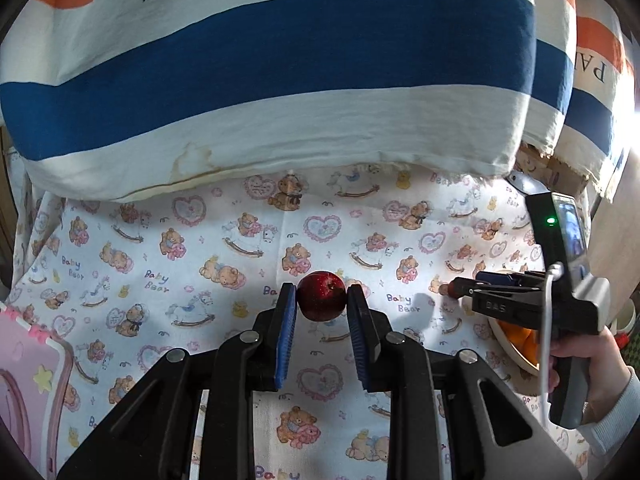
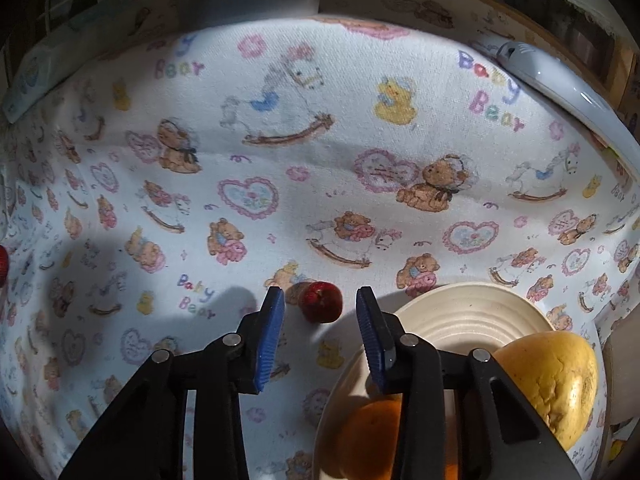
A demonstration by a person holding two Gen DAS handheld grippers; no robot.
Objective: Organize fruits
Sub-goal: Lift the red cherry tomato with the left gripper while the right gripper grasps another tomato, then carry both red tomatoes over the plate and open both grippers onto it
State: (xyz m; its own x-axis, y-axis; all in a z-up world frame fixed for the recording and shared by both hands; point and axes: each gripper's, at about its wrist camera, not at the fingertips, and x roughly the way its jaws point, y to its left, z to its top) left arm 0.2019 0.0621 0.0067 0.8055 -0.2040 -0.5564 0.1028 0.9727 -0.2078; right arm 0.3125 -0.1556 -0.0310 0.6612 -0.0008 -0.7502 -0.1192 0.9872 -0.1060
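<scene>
A big cushion with blue, white and orange stripes fills the top of the left wrist view. Below it spreads a white cloth printed with teddy bears, hearts and rocking horses, covering the surface.

At the lower right of the right wrist view, a cream ribbed plate sits on the cloth. On it lie a large yellow fruit at the right edge and an orange fruit, partly hidden behind the gripper's black frame.

A grey handset-like object lies at the cloth's far right edge.

The left gripper holds a dark red apple between its blue pads, raised above the cloth, jaws narrow and pressing both sides.

The right gripper is carried by a person's hand in a pale sleeve. Its blue pads stand apart with a small red fruit resting on the cloth just beyond the tips, between them in line but not touched. This fruit lies just left of the plate.
</scene>
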